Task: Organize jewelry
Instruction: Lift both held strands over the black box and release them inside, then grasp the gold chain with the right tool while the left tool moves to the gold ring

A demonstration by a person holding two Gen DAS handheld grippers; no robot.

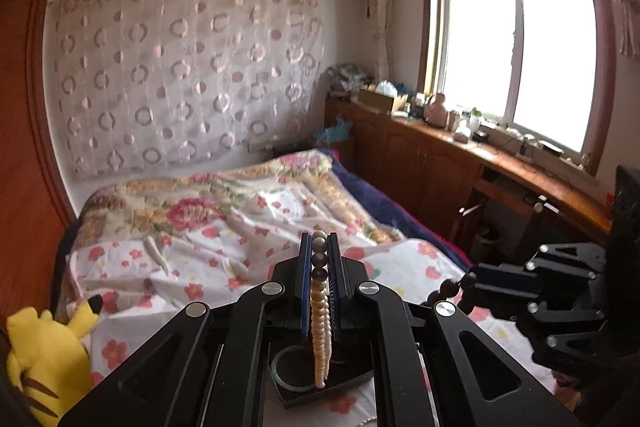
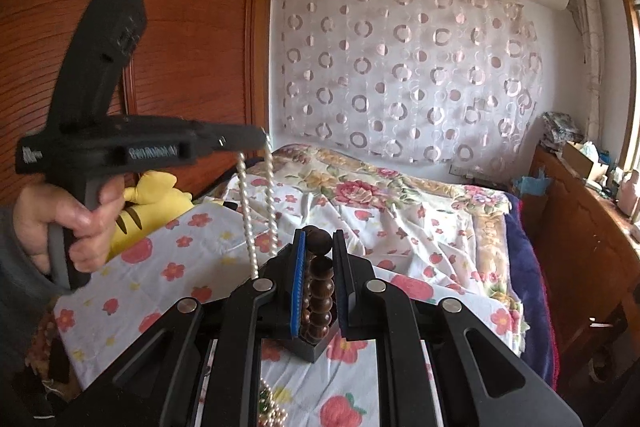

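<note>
My left gripper [image 1: 319,247] is shut on a pearl necklace [image 1: 320,327] with a few dark beads near the fingertips. The strand hangs down over a black jewelry box [image 1: 320,393] holding a glass ring. In the right wrist view the left gripper [image 2: 256,139] is raised at the left and the pearl necklace [image 2: 248,211] dangles from it in two strands. My right gripper [image 2: 318,239] is shut on a dark wooden bead bracelet [image 2: 320,287] above a small grey box [image 2: 316,351]. It also shows in the left wrist view [image 1: 476,277], holding the bracelet [image 1: 446,291].
A bed [image 2: 420,227] with a floral sheet fills the middle. A yellow plush toy [image 1: 44,355] lies at its left edge. More beads [image 2: 272,411] lie on the sheet below my right gripper. A wooden wardrobe [image 2: 180,27] stands left, a cluttered wooden cabinet [image 1: 460,151] under the window right.
</note>
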